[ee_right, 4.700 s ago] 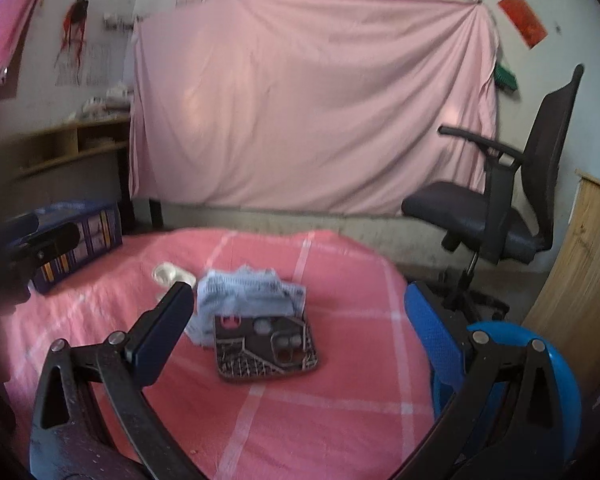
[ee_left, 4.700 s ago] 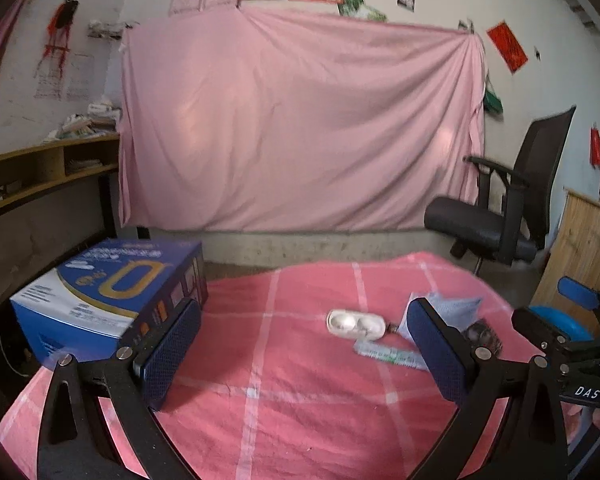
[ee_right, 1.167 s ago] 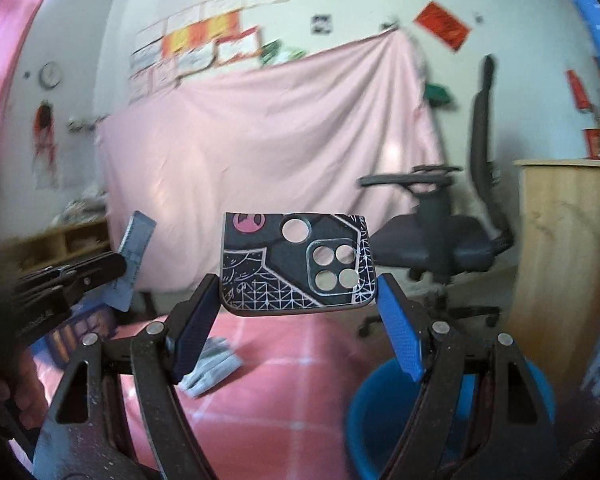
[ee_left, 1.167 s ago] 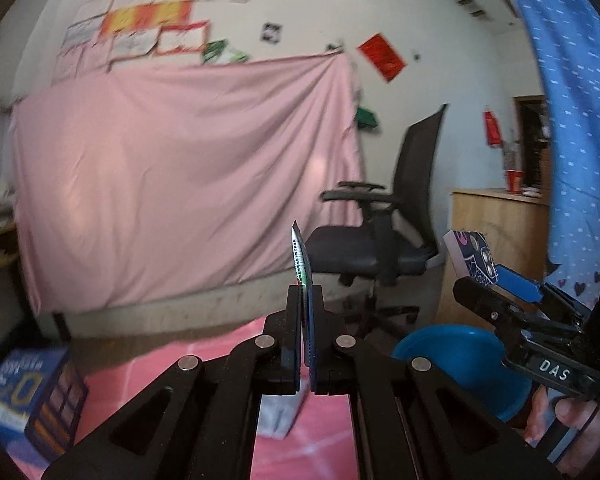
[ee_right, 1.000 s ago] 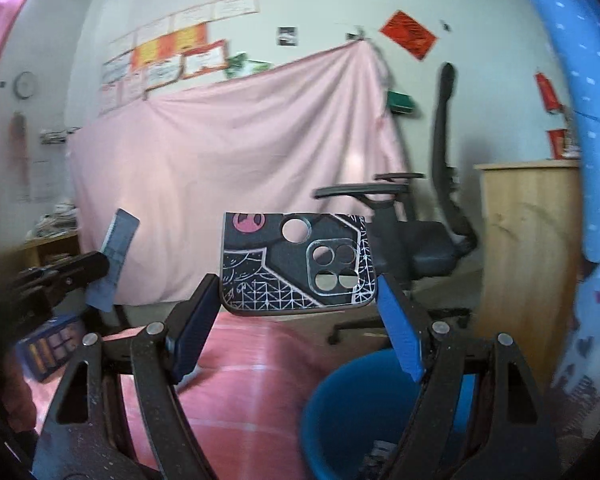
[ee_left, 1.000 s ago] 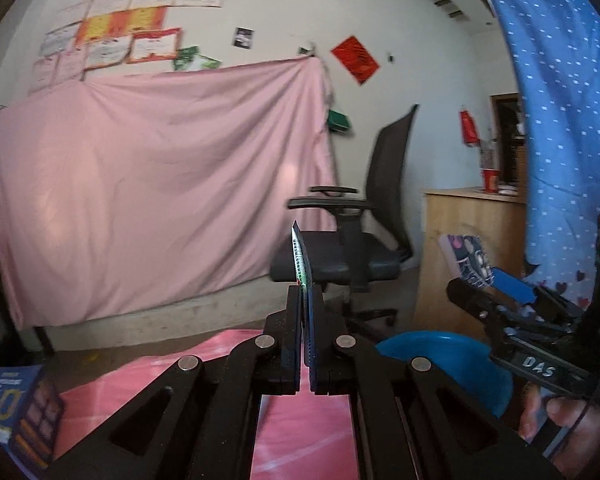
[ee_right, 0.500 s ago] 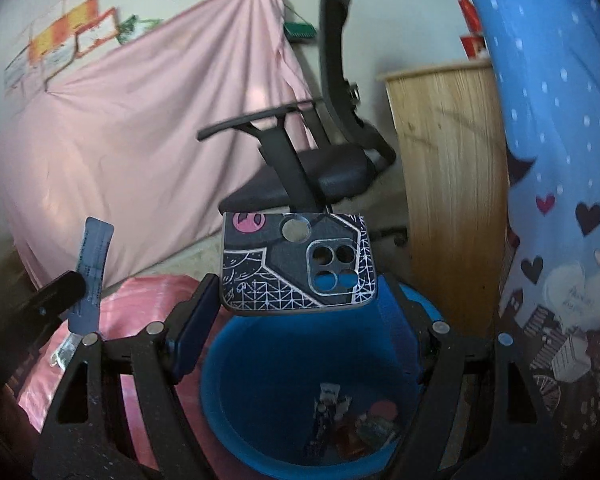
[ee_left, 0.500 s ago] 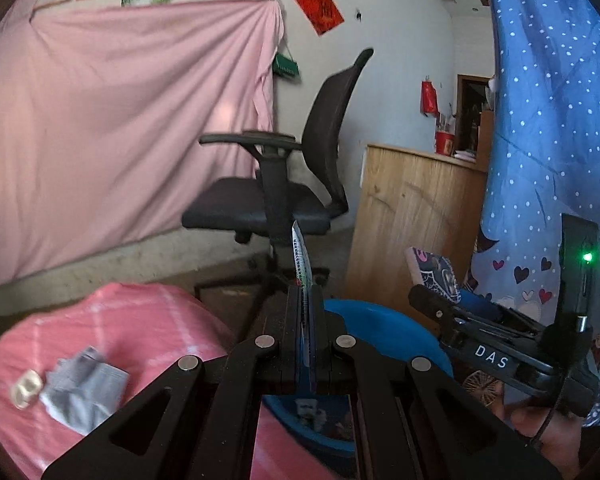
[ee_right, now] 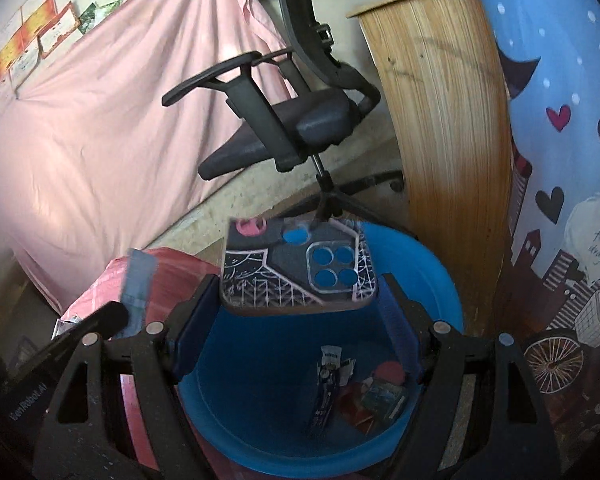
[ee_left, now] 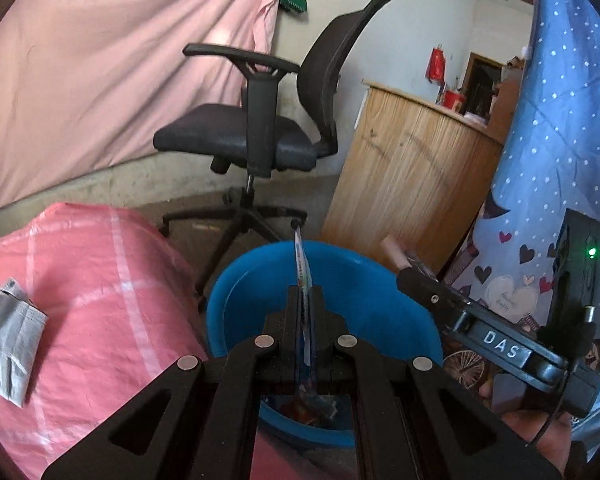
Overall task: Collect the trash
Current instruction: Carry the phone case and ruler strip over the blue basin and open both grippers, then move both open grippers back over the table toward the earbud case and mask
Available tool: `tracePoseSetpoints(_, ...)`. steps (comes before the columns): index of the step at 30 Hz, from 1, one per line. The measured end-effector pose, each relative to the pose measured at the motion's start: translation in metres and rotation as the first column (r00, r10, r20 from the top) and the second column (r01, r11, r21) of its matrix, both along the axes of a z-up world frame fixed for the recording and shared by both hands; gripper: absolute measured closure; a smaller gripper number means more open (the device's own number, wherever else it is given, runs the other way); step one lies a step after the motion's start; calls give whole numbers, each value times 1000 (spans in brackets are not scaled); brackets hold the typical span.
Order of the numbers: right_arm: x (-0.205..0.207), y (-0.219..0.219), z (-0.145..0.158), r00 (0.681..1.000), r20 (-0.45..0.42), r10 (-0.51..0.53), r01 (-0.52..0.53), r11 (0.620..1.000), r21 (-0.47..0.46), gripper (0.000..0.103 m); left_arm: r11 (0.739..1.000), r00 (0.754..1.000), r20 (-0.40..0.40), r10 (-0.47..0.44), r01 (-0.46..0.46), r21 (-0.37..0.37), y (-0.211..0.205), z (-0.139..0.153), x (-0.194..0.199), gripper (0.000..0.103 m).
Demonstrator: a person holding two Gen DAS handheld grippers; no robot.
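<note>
Over the blue plastic tub (ee_right: pixel 428 276) beside the pink-covered table, both grippers hang with their loads. The left gripper (ee_left: pixel 305 322) has its jaws pressed tight together on a thin flat wrapper (ee_left: pixel 303 276), held edge-on so it stands up like a blade above the tub's mouth. The right gripper (ee_right: pixel 300 312) has its jaws spread wide and clamped on the two sides of a patterned phone case (ee_right: pixel 298 266), which sits flat between the pads, over the far half of the tub. Down on the tub floor lie a few scraps of packaging (ee_right: pixel 354 384). A crumpled sheet of newspaper (ee_left: pixel 8 336) lies on the pink cloth (ee_left: pixel 100 300) at the far left, not yet collected.

To my eye the step now is the drop. Both loads look well inside the rim, so each pair of jaws should simply open where it is, with no flick, since the light wrapper could flutter out over the near edge. Tipping the left gripper a little further down first would help the wrapper slide clear of the pads. Afterwards the newspaper remains to fetch.
</note>
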State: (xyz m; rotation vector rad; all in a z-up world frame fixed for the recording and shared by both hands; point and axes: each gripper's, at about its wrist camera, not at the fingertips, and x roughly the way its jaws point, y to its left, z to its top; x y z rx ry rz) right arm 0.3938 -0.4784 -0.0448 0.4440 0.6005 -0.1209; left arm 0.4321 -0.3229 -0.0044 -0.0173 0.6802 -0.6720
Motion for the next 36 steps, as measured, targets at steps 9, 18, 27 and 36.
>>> tracePoseSetpoints(9, 1, 4, 2, 1000, 7, 12, -12, 1000, -6, 3, 999, 998, -22, 51, -51, 18, 10, -5, 3, 92)
tracePoseSetpoints(18, -7, 21, 22, 994, 102, 39, -32, 997, -64, 2, 990, 989, 36, 141, -140, -31, 43, 11, -4, 74)
tracePoseSetpoints(27, -19, 60, 55, 962, 255, 97, -56, 985, -166, 0, 954, 947, 125, 297, -289, -75, 96, 31, -15, 46)
tracePoseSetpoints(36, -30, 105, 77, 897, 403, 180, -90, 969, -231, 0, 885, 849, 248, 466, -447, -133, 158, 47, -39, 3)
